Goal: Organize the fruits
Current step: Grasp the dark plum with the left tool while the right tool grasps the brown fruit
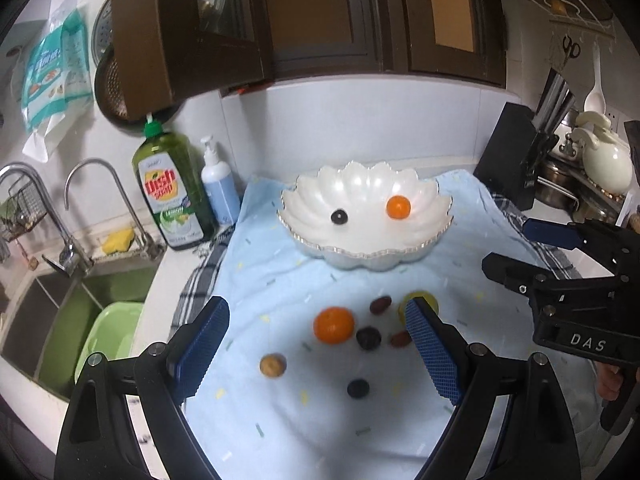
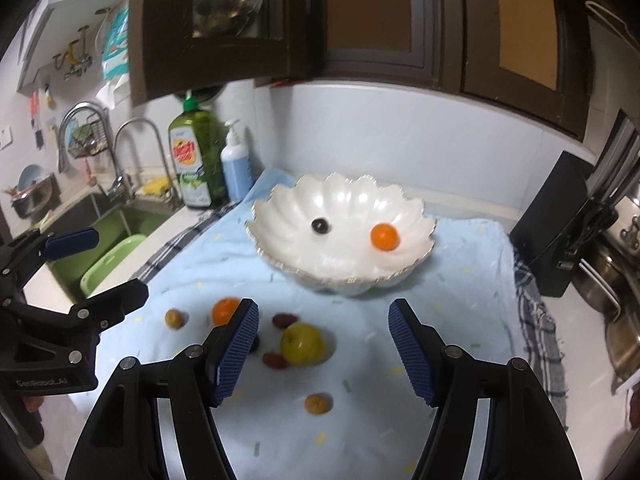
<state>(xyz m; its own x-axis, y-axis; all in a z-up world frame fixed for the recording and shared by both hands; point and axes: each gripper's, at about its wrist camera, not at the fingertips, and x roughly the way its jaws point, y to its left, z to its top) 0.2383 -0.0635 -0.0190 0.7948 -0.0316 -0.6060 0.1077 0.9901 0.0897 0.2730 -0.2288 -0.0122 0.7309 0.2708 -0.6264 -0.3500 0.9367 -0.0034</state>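
Both the left gripper (image 1: pixel 316 350) and right gripper (image 2: pixel 323 346) hang spread and empty over loose fruit on the blue towel (image 1: pixel 280 280), the scalloped white bowl (image 2: pixel 280 216) beyond, dish-soap bottle (image 1: pixel 172 196) at the sink side.

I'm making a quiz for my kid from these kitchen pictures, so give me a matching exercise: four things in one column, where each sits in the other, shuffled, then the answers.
Things:
1. small orange citrus fruit
2. round yellow-green fruit
3. green dish soap bottle
4. pale green plastic basin

Places:
A. in the sink
B. on the light blue cloth
C. inside the white scalloped bowl
D. on the counter beside the faucet

Pairs: 1-C, 2-B, 3-D, 4-A
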